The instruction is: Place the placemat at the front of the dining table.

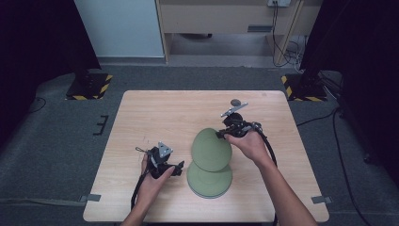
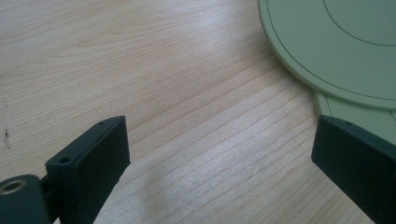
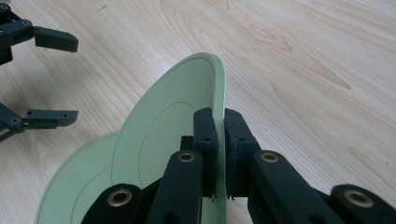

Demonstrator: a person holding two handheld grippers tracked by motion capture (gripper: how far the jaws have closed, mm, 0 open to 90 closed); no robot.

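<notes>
A pale green plate (image 1: 211, 149) (image 3: 173, 121) stands tilted up over a second green plate (image 1: 209, 181) (image 3: 84, 172) that lies flat on the wooden table (image 1: 155, 113). My right gripper (image 1: 227, 133) (image 3: 219, 140) is shut on the tilted plate's far rim, one pad on each face. My left gripper (image 1: 179, 168) (image 2: 219, 158) rests low at the plates' left, open, with only bare wood between its jaws. In the left gripper view both plates (image 2: 336, 46) sit just right of the jaws. The right gripper view shows the left gripper (image 3: 51, 79) at the upper left.
A small grey round thing (image 1: 235, 101) lies on the table beyond the right gripper. Two black stands with yellow-black bases (image 1: 89, 87) (image 1: 303, 89) flank the table's far corners on the floor. Bare wood stretches across the table's left and far parts.
</notes>
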